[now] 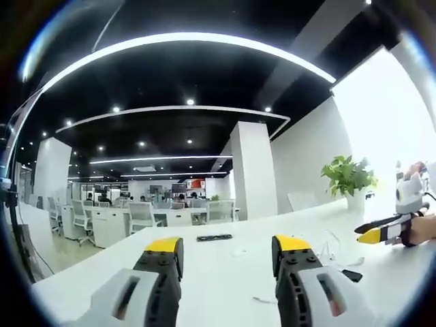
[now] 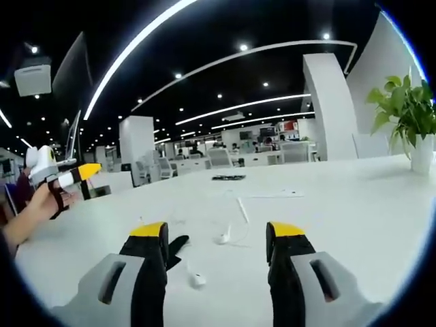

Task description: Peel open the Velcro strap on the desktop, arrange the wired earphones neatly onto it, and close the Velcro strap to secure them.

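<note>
Yellow-tipped jaws of the right claw (image 2: 214, 235) stand wide apart with nothing between them, low over the white counter (image 2: 354, 204). Just ahead of them lie the wired earphones (image 2: 225, 237): one white bud near the middle, another closer in by the left jaw, with the thin pale cable trailing away across the surface. A small black piece beside the left jaw's tip may be the Velcro strap (image 2: 178, 244), though it is too small to be sure; a second dark flat item (image 2: 228, 177) lies well beyond.

In the left gripper view, the left claw (image 1: 228, 246) is likewise spread and empty, raised above the counter, and the earphone cable shows faintly to its right. A potted plant (image 1: 349, 178) stands far off.

Peeling has not begun, by my judgement. To do it well, one claw should pin the strap's base flat while the other pinches only the loose end and lifts it back slowly, keeping clear of the cable.
</note>
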